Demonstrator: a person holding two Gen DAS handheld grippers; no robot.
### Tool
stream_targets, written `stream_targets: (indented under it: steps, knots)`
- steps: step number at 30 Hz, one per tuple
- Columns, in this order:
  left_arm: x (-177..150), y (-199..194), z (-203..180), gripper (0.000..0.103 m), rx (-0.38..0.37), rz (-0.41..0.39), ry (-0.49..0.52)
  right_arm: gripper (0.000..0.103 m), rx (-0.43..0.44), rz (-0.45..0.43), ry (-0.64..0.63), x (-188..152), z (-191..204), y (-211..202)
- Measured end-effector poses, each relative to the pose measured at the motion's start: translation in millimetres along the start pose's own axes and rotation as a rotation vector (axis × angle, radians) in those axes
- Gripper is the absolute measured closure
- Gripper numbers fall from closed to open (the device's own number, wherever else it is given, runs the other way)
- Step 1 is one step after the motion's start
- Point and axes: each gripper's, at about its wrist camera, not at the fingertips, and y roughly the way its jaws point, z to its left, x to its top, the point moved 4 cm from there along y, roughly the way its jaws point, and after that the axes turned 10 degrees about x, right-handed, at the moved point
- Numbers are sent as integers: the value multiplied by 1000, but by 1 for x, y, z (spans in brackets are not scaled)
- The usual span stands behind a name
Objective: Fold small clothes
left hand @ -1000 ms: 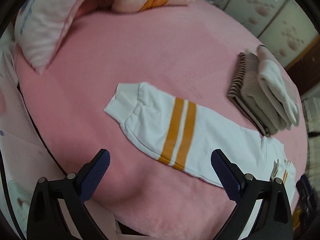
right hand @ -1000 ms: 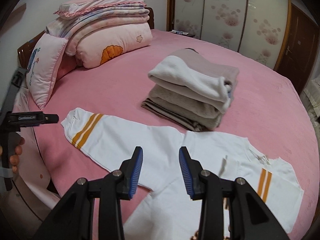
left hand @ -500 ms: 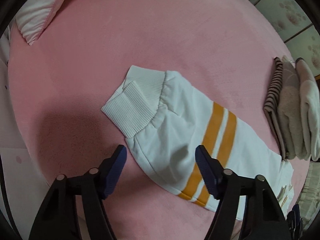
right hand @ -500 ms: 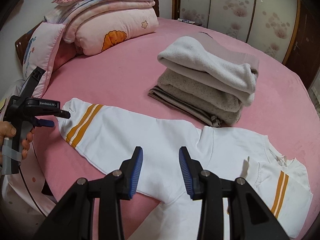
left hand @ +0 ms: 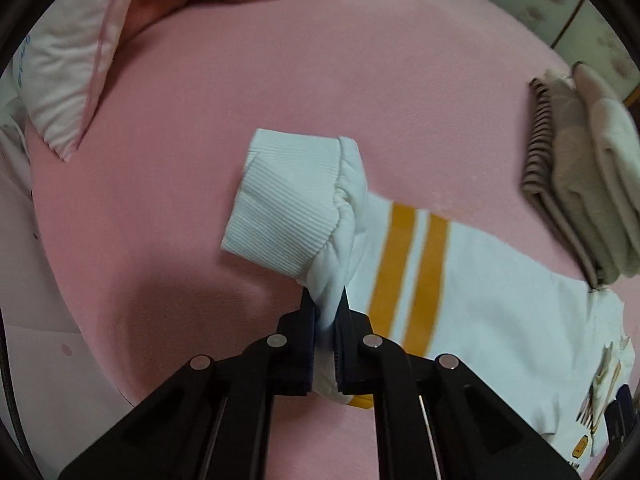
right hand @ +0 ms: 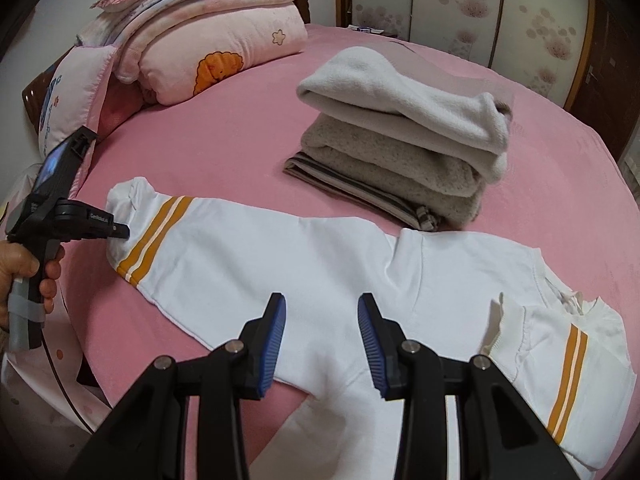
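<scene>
The right claw hangs nearest in its own view, jaws partly apart with nothing between them, blue pads poised over the lower edge of the white sweater. The sweater lies spread flat on the pink bed, and everything else is placed from it here. Its right sleeve, with two orange stripes, is folded in over the body at the sweater's right end. Its left sleeve stretches out straight toward the left edge of the bed, also with two orange stripes near the cuff.

At that sleeve's end the left claw is clamped tight on a pinch of white cloth just behind the ribbed cuff, on the sleeve's near edge; the cloth bunches up between the dark pads. From the right wrist view the same claw shows at the far left, held by a hand around its grip.

Just beyond the sweater's middle, a stack of folded clothes sits on the bed: a striped piece at the bottom, a beige fleece, a pale grey one on top. Farther off, past the left sleeve, a pillow leans by a pile of pink quilts. Behind the bed stand flowered doors.
</scene>
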Motion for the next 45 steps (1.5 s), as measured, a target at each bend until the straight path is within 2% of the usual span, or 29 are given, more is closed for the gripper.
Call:
stream_targets:
  steps: [2,7,10,15,22,25,29,30,31,32,34,36,41,45]
  knots:
    - [-3,-25,-11,98,-14,-61,21,65,-8,-8,4,-1,-5,-5]
    - [-23,-92,-57,98,-131,-176,106,65,-26,-37,51,-8,-31,-26]
    - [-40,-127,-82,98,-203,-210,169,65,-44,-48,86,-15,-49,-37]
    - [-87,-168,-152,98,-297,-255,270,65,-73,-59,159,-31,-83,-55]
    - [-159,-189,-212,97,-338,-305,365,65,-120,-81,256,-66,-130,-88]
    - [-193,-183,-239,97,-309,-341,415,65,-141,-84,295,-85,-146,-98]
    - [-230,-160,-265,96,-260,-315,486,65,-166,-61,344,-114,-168,-106]
    - [-240,-152,-275,92,-254,-299,519,65,-173,-52,355,-122,-174,-108]
    - [-250,-145,-283,80,-244,-283,557,65,-182,-38,369,-133,-182,-110]
    - [-256,-142,-286,73,-243,-276,579,65,-187,-32,377,-139,-186,-111]
    - [-270,-138,-291,53,-241,-279,617,65,-189,-18,415,-155,-198,-116]
    - [-280,-144,-291,43,-270,-299,639,65,-185,-12,449,-169,-207,-120]
    - [-287,-159,-270,38,-356,-327,619,65,-148,-6,515,-186,-219,-123]
    - [-280,-155,-247,37,-396,-304,526,65,-98,-5,505,-183,-209,-120]
